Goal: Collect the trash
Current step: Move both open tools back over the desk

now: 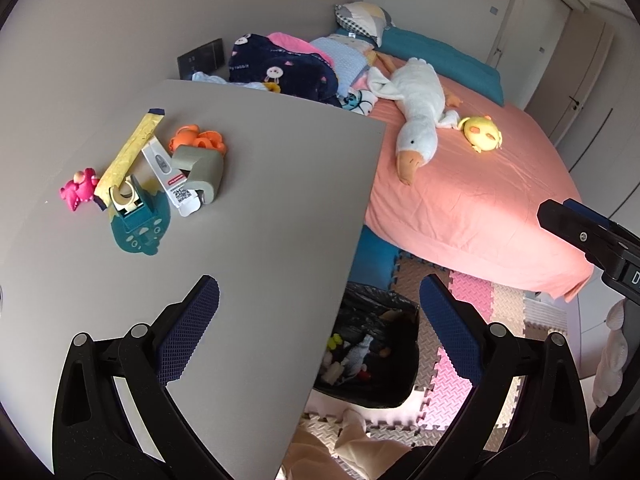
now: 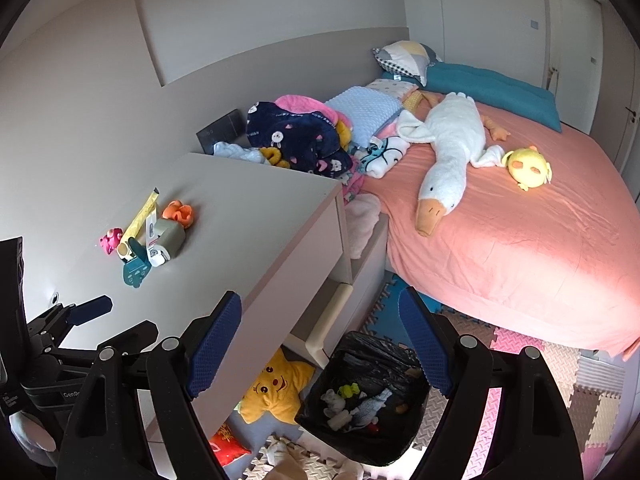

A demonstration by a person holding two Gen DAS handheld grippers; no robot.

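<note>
Risk: both grippers, left (image 1: 318, 320) and right (image 2: 320, 338), gape empty; I might sweep toys, possibly not trash, off the tabletop (image 1: 260, 200) mid-edge cluster into bin (image 2: 372, 396).

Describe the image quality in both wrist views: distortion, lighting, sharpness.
Left wrist view: strong fisheye bend curves the table edge, dark vignette at the corners, the bed evenly lit and sharp. Right wrist view: same bowing, bright washed-out glare on the sheet at far right, trash bin interior dim but legible.
</note>
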